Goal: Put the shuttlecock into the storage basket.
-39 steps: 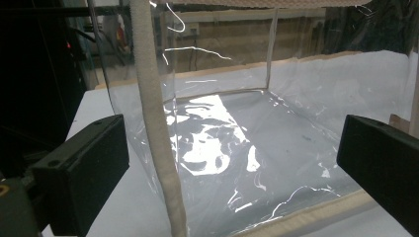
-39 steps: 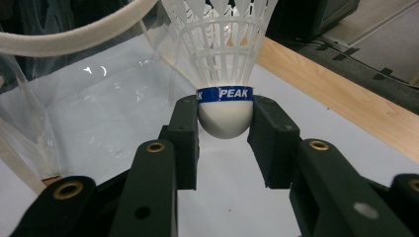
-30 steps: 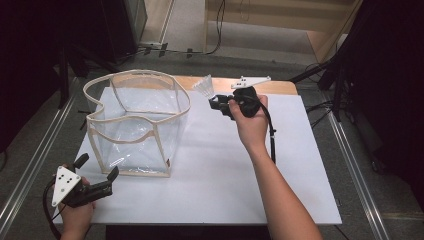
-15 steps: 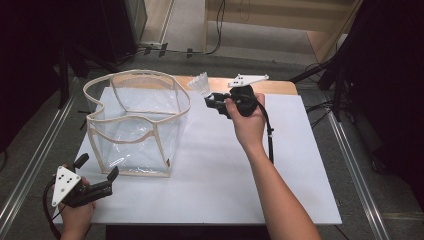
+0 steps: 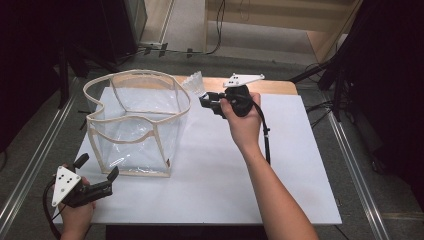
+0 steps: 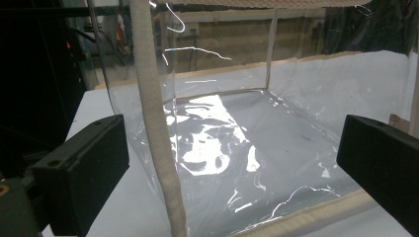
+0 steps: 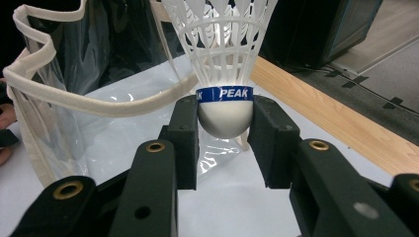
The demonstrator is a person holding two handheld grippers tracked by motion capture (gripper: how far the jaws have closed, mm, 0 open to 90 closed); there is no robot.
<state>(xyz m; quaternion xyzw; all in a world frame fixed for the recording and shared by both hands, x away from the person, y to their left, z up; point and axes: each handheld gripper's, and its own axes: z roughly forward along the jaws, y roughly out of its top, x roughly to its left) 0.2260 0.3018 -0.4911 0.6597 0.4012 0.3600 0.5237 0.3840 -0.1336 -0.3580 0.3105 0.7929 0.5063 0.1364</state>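
My right gripper [image 7: 225, 126]: it clamps a white shuttlecock [image 7: 223, 64] by the rounded cork, one black jaw on each side, just below the blue band that reads PEAK.
Shuttlecock, attitude: in the right gripper view the feather skirt fans up and away from the jaws; from the high view the shuttlecock [image 5: 196, 84] sticks out of my right gripper [image 5: 204, 100] toward the far left.
Shuttlecock, place: held in the air above the far part of the white table [image 5: 290, 165], just beside the far right corner of the clear bag [image 5: 136, 122], near its rim but not inside it.
Clear bag: a see-through plastic box shape with cream fabric trim, standing open on the left half of the table; its rim sags and waves.
My left gripper [image 5: 95, 176]: low at the near left corner of the table, jaws spread wide with nothing between them.
Left gripper view: the two jaws stand far apart, facing the near side of the clear bag [image 6: 237, 148], with one cream corner strip [image 6: 155, 123] rising between them; no contact that I can make out.
Table edge: a strip of bare wood [image 7: 326, 118] runs along the far side, behind the shuttlecock.
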